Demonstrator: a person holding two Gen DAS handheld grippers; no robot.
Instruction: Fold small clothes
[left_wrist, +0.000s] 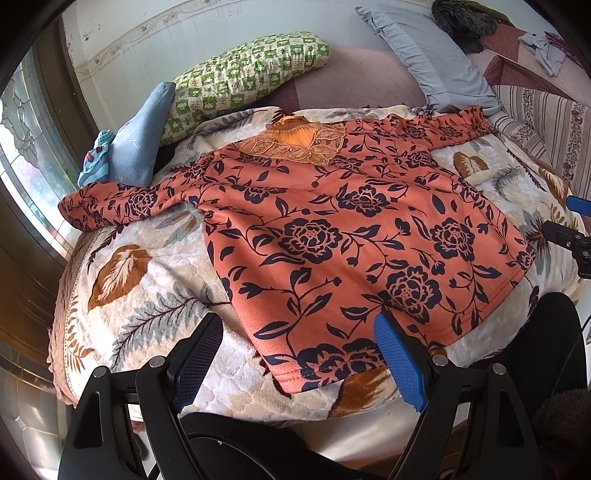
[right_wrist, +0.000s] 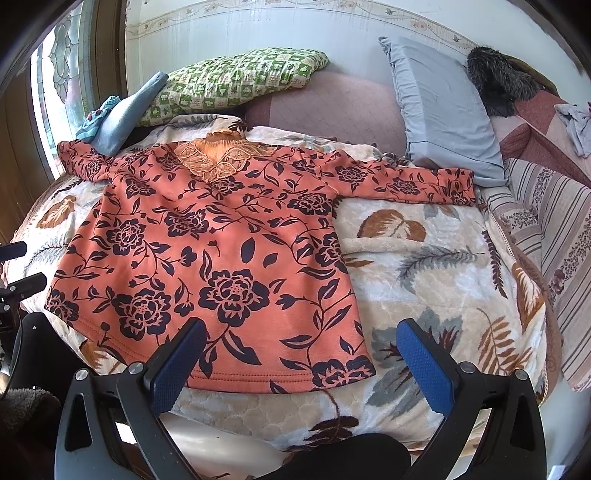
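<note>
The top (left_wrist: 332, 229) is lying flat and face up on the blanket (left_wrist: 140, 295) that is covering the bed, both sleeves reaching out sideways and the lace collar (left_wrist: 295, 144) pointing toward the pillows. In the left wrist view, the left gripper (left_wrist: 299, 343) is hanging above the near left corner of the hem with its fingers spread wide and pinching nothing; one blue pad (left_wrist: 400, 365) is showing over the cloth, the dark one over bare blanket. The left sleeve (left_wrist: 122, 203) is trailing toward a blue sock (left_wrist: 142, 144) and looks near or touching it. In the right wrist view, the right gripper (right_wrist: 299, 350) is hovering over the near right hem corner, likewise spread and empty, while the right sleeve (right_wrist: 406, 181) is running toward a grey pillow (right_wrist: 447, 110). To fold cleanly, I judge each tool should be coming down on a sleeve end or a hem corner, catching both layers, lifting just clear of the blanket, and carrying the cloth across evenly so that the sock is not dragging along.
</note>
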